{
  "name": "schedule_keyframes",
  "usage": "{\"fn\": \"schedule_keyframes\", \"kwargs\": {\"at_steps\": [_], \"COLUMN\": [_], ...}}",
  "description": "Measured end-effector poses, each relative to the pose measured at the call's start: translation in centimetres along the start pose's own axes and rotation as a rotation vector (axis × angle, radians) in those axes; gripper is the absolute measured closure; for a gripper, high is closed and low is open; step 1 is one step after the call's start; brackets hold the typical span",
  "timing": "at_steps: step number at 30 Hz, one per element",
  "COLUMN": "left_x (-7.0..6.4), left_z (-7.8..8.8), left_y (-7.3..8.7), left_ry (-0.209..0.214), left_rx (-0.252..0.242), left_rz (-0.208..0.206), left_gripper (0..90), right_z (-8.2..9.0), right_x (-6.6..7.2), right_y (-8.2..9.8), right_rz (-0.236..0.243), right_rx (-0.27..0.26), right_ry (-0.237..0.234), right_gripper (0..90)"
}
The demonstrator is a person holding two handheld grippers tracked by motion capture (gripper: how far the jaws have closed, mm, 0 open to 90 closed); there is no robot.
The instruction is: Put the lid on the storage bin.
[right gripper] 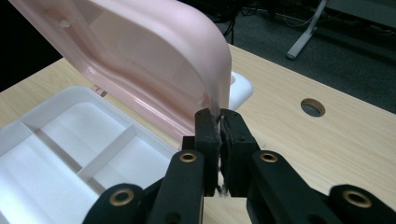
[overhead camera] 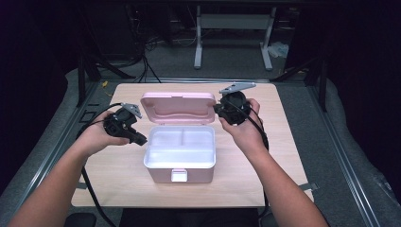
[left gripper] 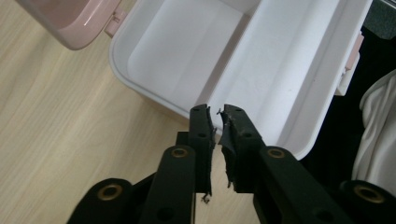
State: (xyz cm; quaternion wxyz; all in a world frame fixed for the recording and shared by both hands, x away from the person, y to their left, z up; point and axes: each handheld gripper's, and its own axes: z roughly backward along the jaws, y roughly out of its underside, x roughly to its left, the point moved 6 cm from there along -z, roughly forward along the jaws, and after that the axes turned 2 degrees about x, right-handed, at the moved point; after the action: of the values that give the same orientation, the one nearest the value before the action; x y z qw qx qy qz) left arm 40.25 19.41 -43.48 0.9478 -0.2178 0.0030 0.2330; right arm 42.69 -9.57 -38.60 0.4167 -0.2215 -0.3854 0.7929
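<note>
Pink box (overhead camera: 179,176) sits at the middle of the wooden worktop (overhead camera: 279,175), latch side toward the person. Its pink lid (overhead camera: 178,107) is raised and leans back, hinged at the far side. Inside lies a white tray (overhead camera: 156,156) with divided compartments, all bare.

Right gripper (overhead camera: 221,111) is at the lid's right edge. In the right gripper view its jaws are pressed together on the thin rim of the lid (right gripper: 217,88), the rim pinched between the pads.

Left gripper (overhead camera: 142,139) hovers just beside the box's left rim, held by the left hand (overhead camera: 97,137). In the left gripper view its jaws stand nearly together with a narrow gap and nothing between them; the tips (left gripper: 216,113) sit over the tray's white rim (left gripper: 154,95), not gripping it.

A round hole (right gripper: 313,107) shows in the worktop beyond the lid.
</note>
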Motion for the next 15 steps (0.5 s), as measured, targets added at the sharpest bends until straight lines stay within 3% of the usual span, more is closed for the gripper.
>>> {"fn": "schedule_keyframes", "kwargs": {"at_steps": [4,15], "left_x": [0.5,2.2], "left_z": [0.4,2.5], "left_y": [0.1,-0.5], "left_ry": [-0.019,-0.063], "left_rx": [0.032,-0.006], "left_rz": [0.010,0.055], "left_gripper": [89.9,90.0], "right_z": [0.3,1.2], "right_x": [0.3,1.3], "right_y": [0.5,2.0], "right_rz": [0.015,0.038], "right_rx": [-0.008,-0.019], "right_ry": [-0.002,-0.018], "right_gripper": [86.0,85.2]}}
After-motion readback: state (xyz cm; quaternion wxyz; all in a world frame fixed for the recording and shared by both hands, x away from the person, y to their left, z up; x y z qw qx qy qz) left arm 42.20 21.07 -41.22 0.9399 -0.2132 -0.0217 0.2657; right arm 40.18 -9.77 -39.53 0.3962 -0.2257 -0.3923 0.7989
